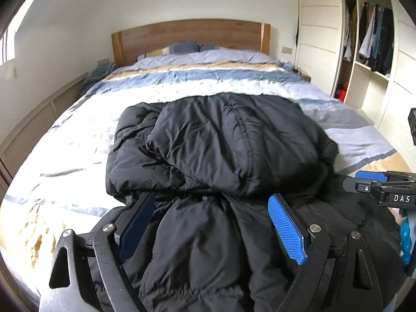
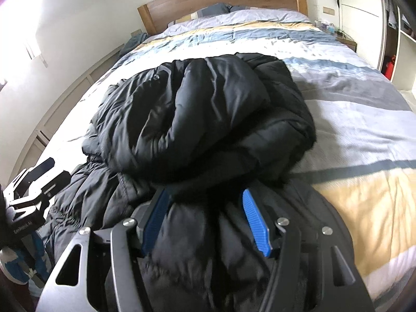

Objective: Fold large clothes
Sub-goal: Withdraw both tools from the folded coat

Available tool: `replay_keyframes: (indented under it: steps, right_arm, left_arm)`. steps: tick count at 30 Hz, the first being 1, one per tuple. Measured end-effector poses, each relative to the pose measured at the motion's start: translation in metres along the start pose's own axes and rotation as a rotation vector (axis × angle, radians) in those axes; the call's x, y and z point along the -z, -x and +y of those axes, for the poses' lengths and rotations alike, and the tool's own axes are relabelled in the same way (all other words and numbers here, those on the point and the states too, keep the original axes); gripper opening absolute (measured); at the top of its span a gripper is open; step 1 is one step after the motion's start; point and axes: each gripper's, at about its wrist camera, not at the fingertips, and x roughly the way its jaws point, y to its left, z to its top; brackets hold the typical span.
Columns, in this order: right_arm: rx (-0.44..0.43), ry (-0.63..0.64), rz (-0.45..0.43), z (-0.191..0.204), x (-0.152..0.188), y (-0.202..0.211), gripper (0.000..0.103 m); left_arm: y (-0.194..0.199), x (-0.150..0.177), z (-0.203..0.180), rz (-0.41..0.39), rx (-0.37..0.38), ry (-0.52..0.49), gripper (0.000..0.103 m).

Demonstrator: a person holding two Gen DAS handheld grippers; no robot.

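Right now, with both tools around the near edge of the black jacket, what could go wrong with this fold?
1. The jacket is puffy and slick; the folded-over bulge could slide or spring open when lifted.
2. The left tool and right tool both stand open around thick fabric, so closing might catch only the top layer.
3. The jacket lies near the foot of the bed; pulling toward the person could drag it off.
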Motion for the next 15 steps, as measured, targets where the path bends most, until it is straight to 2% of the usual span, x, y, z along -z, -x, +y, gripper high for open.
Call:
replay_keyframes:
  steps: [6,8,15]
  right_arm:
    - [0.036,-0.032,-0.031,-0.013,0.03,0.036,0.059]
    - [0.051,-0.048,-0.04,-0.02,0.039,0.048,0.063]
    - [0.111,-0.09,-0.06,-0.048,0.065,0.087,0.067]
  left_arm:
    - [0.037,0.007,-0.007,-0.052,0.003,-0.023,0.092]
    - [0.047,0.008,-0.007,-0.068,0.001,-0.027,0.094]
    - [0.082,0.019,0.004,-0.109,-0.034,-0.027,0.099]
